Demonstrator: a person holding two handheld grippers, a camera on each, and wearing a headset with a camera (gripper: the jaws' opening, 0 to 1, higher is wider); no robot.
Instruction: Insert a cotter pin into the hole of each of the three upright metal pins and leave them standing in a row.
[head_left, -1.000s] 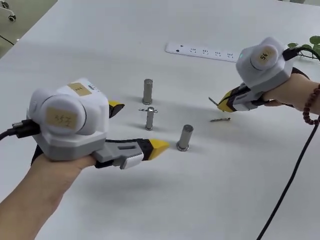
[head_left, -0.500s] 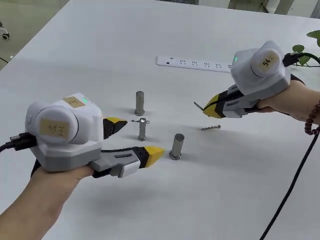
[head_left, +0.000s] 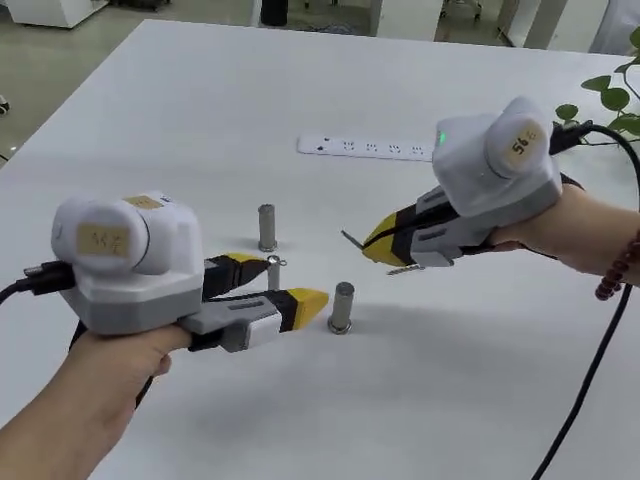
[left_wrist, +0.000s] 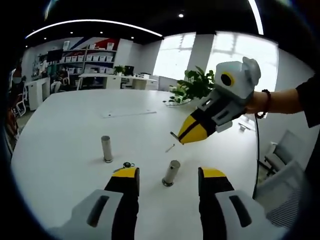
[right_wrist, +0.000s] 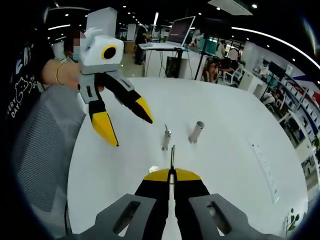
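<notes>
Left gripper (head_left: 292, 280) sits low and level in the left hand (head_left: 120, 350), forearm reaching in from the near edge, jaws spread wide apart. Right gripper (head_left: 372, 246), higher in the right hand (head_left: 555, 225), slants down towards the left gripper, jaws pinched tight on a cotter pin (head_left: 350, 240) jutting past the tips.

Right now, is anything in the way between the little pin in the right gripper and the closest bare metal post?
Nothing visible. Open air lies between the cotter pin, pinched in the right gripper, and the nearest metal pin. The left gripper, jaws open, sits close beside that pin, not across the path.
</notes>
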